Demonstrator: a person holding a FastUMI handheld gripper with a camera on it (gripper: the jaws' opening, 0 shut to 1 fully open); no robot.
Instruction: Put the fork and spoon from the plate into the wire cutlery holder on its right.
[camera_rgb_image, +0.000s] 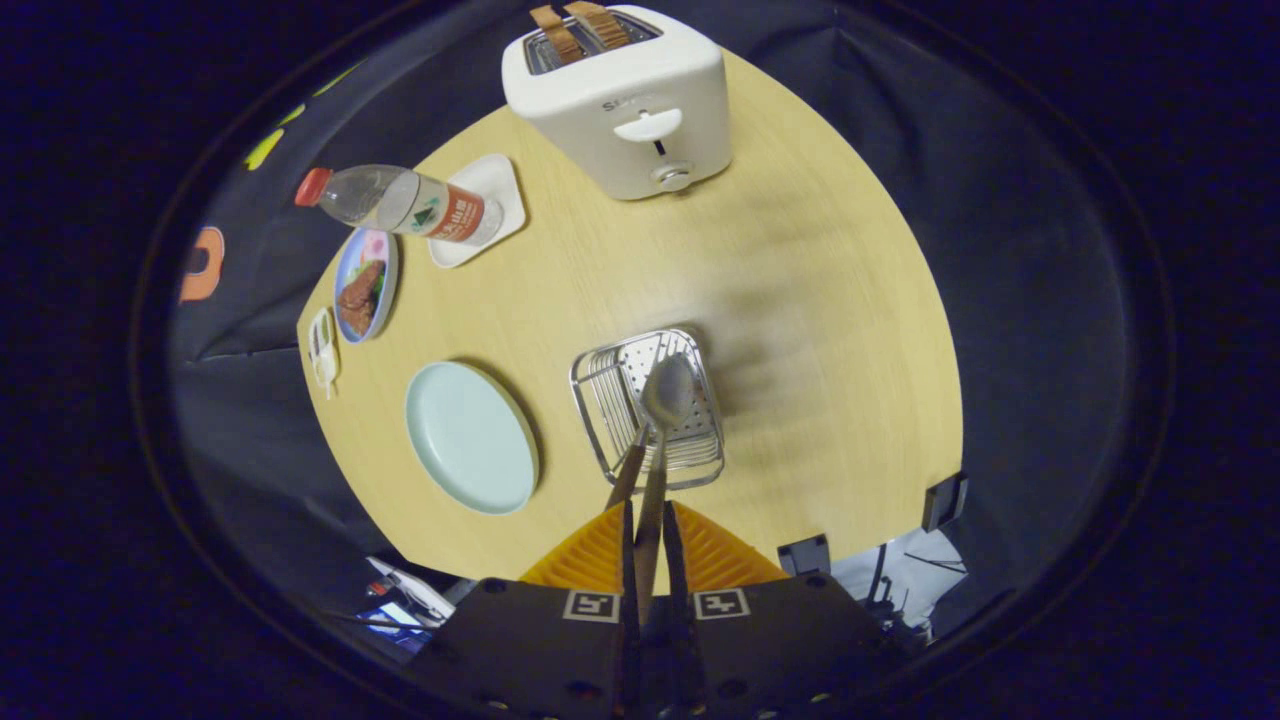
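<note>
While the gripper fingers clamp the spoon over the wire holder, an empty plate lies left, a toaster beyond.

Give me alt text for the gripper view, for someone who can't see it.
The gripper is shut on a spoon, holding its bowl above the wire cutlery holder on a wooden table. An empty pale plate lies left of the holder. Farther off stand a white toaster with bread and a water bottle.
</note>
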